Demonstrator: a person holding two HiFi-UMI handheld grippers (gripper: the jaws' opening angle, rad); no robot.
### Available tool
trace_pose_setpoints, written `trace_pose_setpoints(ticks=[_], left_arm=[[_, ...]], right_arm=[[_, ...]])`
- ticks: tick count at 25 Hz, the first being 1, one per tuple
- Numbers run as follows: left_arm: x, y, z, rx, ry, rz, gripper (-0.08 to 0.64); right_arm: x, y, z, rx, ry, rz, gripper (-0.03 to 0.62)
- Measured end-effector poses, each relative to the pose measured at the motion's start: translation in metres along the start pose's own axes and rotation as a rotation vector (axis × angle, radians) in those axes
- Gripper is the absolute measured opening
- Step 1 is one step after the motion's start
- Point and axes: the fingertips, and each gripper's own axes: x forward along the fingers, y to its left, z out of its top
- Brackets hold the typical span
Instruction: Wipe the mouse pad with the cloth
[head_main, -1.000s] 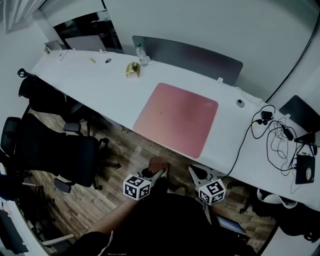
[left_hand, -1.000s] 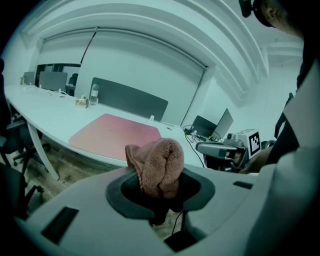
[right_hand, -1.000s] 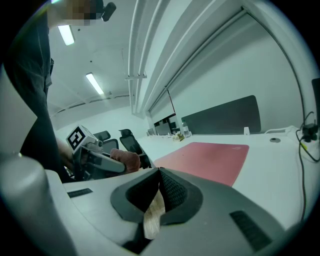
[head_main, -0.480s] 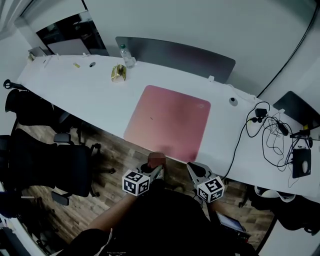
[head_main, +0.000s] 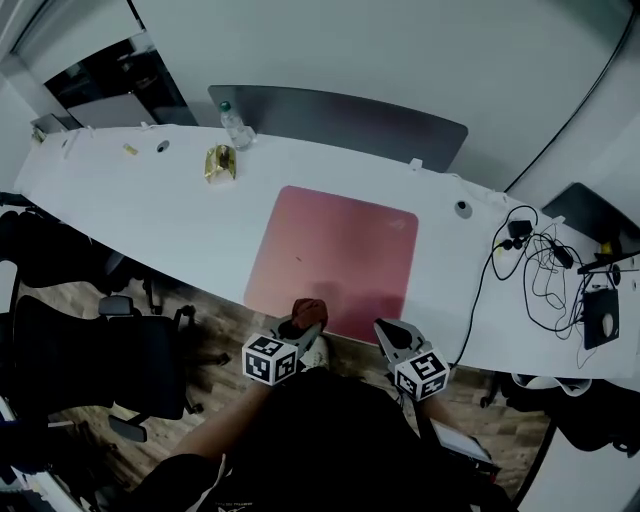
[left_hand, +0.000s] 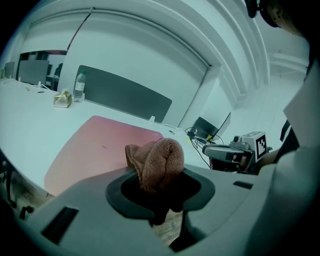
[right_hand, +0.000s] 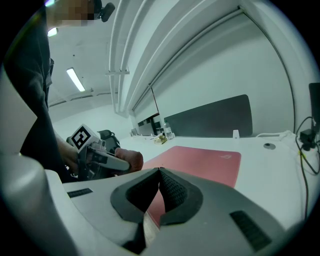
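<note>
At the far left, dark office chairs (head_main: 100, 350) stand on the wooden floor beside the long white table (head_main: 150, 210). On the table's far left part lies a small gold packet (head_main: 219, 163), and just behind it a clear bottle (head_main: 232, 124) stands upright at the end of a grey divider (head_main: 340, 115) that runs along the table's back edge.

The pink mouse pad (head_main: 335, 260) lies flat in the middle of the table, and its near edge reaches the table's front edge.

The left tool (head_main: 303, 328) is held at that near edge, at the pad's left front corner. Its jaws are clamped on a bunched reddish-brown cloth (left_hand: 157, 165), which bulges up out of them. In the head view the cloth (head_main: 308, 310) sits over the pad's front border; it seems to hang just above the surface, though contact cannot be judged from here.

The right tool (head_main: 388, 333) is just beside the left one, off the table's front edge and near the pad's right front corner. In the right gripper view the right tool (right_hand: 160, 192) has its jaws pressed together, tip to tip, gripping nothing, and they point across the pad.

At the far right, a tangle of black cables (head_main: 545, 270) lies on the table, well apart from the pad.
</note>
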Motion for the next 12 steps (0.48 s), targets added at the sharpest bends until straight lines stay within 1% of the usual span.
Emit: trace_pose_setpoints(ticks=[7,12], left_arm=[[0.015,0.032,0.026,0.020,0.018,-0.063,0.120],[0.023,0.052,0.044,0.028,0.026,-0.101,0.120]], right_arm=[[0.023,-0.012,0.017,0.018,-0.012,-0.090,0.025],[0.038,-0.015,0.023,0.031,-0.014,-0.134,0.025]])
